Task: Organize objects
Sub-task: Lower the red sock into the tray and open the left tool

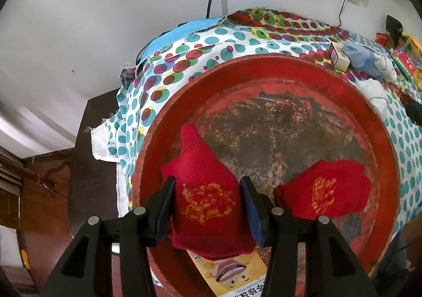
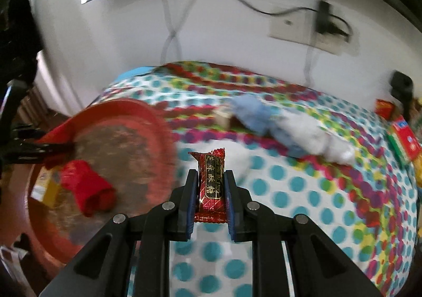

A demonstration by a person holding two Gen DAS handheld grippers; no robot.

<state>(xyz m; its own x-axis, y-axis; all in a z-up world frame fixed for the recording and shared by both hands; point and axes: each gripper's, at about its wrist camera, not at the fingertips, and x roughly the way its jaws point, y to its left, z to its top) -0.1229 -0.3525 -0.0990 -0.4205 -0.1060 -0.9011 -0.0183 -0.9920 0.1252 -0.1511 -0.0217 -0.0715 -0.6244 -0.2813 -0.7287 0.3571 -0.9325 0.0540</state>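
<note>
A red candy bar point(image 2: 211, 187) is clamped upright between the closed right tool point(image 2: 211, 186), above the dotted tabletop point(image 2: 303, 191). A red sock point(image 1: 208, 191) lies between the half-open left tool point(image 1: 208, 207), inside the red tray point(image 1: 263, 67).

I see two red socks point(image 1: 208, 191) point(image 1: 332, 189) with yellow prints lying flat in the tray point(image 1: 290, 70), one at its left, one at its right. A red candy point(image 2: 211, 186) sits lengthwise, raised, right of the tray.
</note>
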